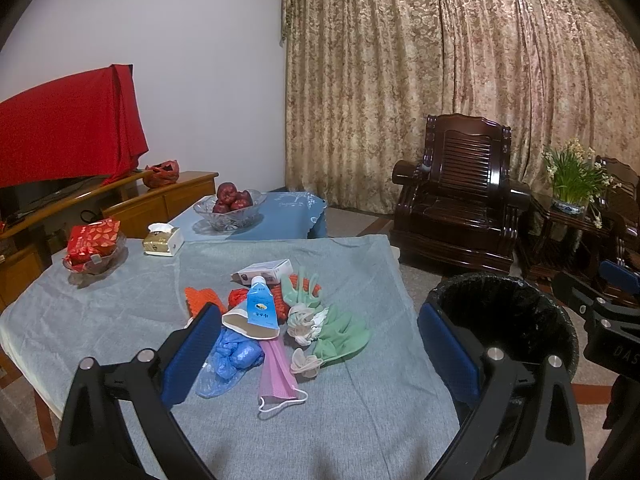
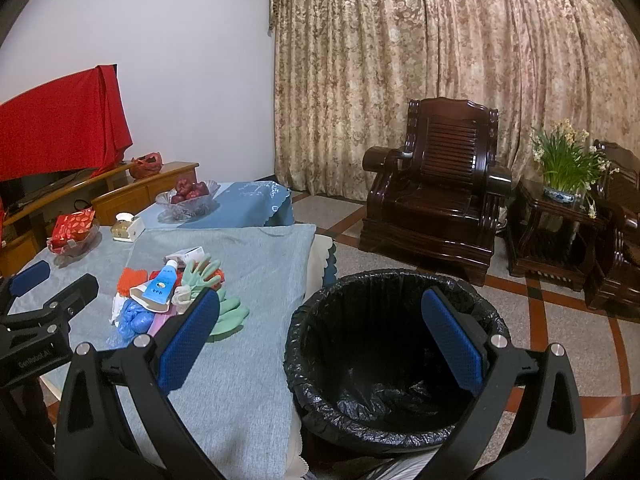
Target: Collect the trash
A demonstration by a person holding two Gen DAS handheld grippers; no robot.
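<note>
- Readable writing is scarce: "GenRobot.AI" shows on the left gripper's [image 2: 30, 280] body in the right wrist view, and "DAS" on the black body of the right gripper [image 1: 616, 280] in the left wrist view. The blue tube [image 1: 261, 305] carries a label with characters too small to read.
- Left gripper [image 1: 320, 354]: its blue-padded fingers [image 1: 188, 354] stand wide apart, holding nothing and touching nothing, above the trash pile.
- Right gripper [image 2: 320, 344]: the fingers [image 2: 452, 340] are spread wide and empty, over the black-lined trash bin [image 2: 312, 320].
- The trash lies in one heap on the grey-clothed counter [image 1: 340, 420], beside the bin and on its left: the blue tube on top of a beige insole [image 1: 248, 326], blue shoe covers [image 1: 236, 354] just left of a pink face mask [image 1: 278, 376], green rubber gloves [image 1: 340, 332], pale crumpled tissues [image 1: 306, 320], orange-red netting [image 1: 202, 298] and a small white box [image 1: 266, 270] at the far edge of the heap.
- Beyond the heap on the counter sit a tissue box [image 1: 162, 240] and a glass dish with a red packet [image 1: 94, 240]; farther still, a glass bowl of red apples [image 1: 232, 202].
- Behind the bin stand a dark wooden armchair [image 2: 436, 200] and a potted flowering plant [image 2: 564, 168] on a side table.
</note>
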